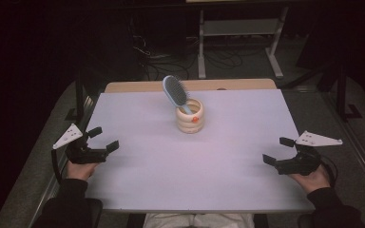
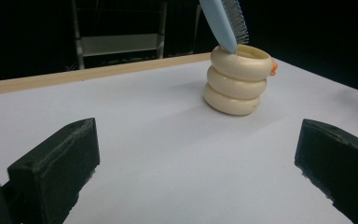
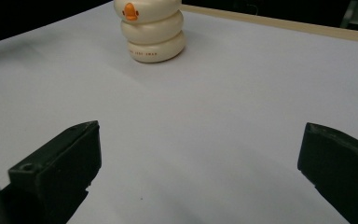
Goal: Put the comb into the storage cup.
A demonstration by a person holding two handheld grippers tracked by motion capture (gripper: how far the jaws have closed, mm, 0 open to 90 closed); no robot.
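Cream holder [image 1: 190,117] props the hairbrush [image 1: 176,91]; your left claw [image 1: 100,139] and right claw [image 1: 277,151] gape empty, well short of it—reach next.

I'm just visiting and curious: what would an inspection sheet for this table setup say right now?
Surface: white tabletop, wooden strip along its far edge.
Job's things: cream ringed holder with an orange beak on its side, standing upright near the middle; light blue hairbrush stands in it, head up, leaning left.
Clutter: nothing seen.
Grippers: left gripper and right gripper both open, holding nothing, near the table's side edges, apart from the holder.
Cables: a black cable trails from the left gripper; more lie on the floor beyond the table.
Surroundings: dark room, pale metal frame behind.
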